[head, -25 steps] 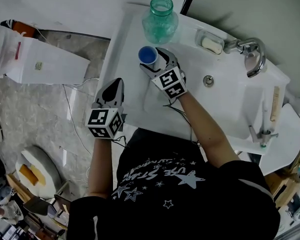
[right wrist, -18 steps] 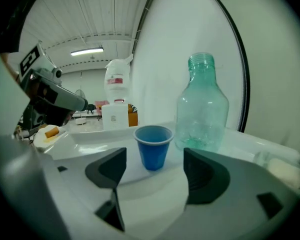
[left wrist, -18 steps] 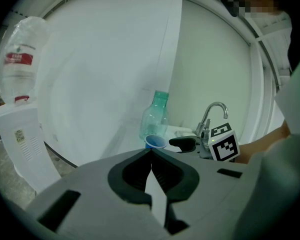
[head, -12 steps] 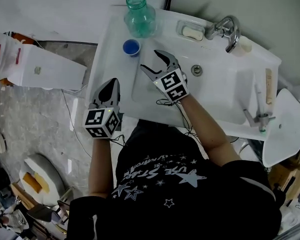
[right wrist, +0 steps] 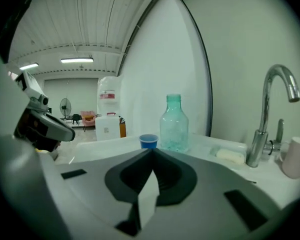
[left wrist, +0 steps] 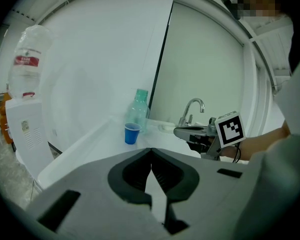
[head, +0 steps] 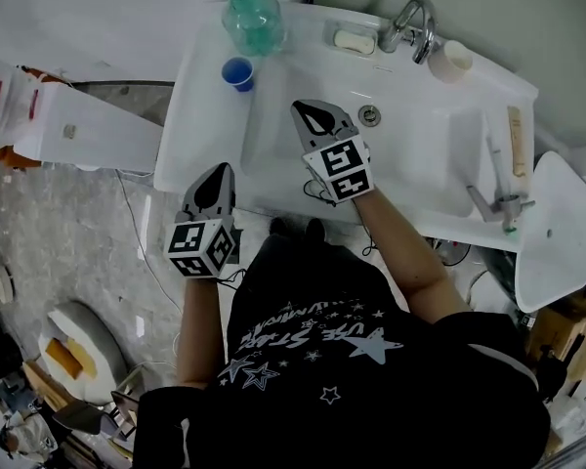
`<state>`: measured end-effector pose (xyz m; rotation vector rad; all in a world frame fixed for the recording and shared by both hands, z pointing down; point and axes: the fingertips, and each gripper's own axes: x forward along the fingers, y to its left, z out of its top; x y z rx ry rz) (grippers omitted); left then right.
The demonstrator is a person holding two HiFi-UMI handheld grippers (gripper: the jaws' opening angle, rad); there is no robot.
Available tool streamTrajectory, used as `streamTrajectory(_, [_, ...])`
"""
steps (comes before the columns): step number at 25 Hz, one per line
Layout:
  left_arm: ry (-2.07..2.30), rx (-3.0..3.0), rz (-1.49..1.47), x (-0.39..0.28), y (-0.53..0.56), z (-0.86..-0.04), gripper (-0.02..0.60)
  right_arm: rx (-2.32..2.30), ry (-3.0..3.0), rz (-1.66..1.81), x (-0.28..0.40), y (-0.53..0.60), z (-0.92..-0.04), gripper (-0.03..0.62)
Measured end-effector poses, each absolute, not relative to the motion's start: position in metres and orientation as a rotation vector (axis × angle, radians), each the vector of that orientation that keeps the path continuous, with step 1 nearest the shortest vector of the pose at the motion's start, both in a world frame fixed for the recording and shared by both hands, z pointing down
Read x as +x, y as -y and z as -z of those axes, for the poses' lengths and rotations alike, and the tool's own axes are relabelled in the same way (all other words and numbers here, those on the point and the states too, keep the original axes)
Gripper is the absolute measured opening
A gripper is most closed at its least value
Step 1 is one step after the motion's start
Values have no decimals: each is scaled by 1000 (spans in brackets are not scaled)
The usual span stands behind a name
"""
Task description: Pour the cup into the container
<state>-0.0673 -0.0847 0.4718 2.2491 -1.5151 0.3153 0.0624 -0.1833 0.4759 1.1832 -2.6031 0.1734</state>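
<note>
Blue cup stands upright on the left ledge of the sink, just in front of the green bottle at the sink's back-left corner. Right gripper is over the sink's bowl, apart from the cup; its jaws have just closed, tips together, nothing between. Left gripper is off the sink's front-left edge, jaws together, empty.

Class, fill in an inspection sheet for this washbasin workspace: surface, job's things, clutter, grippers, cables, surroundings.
Surface: white washbasin.
Job's things: blue cup upright beside green bottle, back left corner.
Clutter: soap dish, tap, white mug along the back.
Grippers: left gripper shut, empty; right gripper just closed, empty; both short of the cup.
Cables: black wire under right gripper.
Surroundings: water dispenser, stone floor at left.
</note>
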Motion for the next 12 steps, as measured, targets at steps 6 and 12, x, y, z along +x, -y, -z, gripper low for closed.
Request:
streamTrajectory(6, [1503, 2262, -303, -59, 76, -472, 11, 1194, 2636, -217, 80, 170, -471, 6])
streamTrajectory(12, [1520, 2246, -261, -74, 60, -472, 11, 1185, 2611, -179, 71, 155, -467, 6])
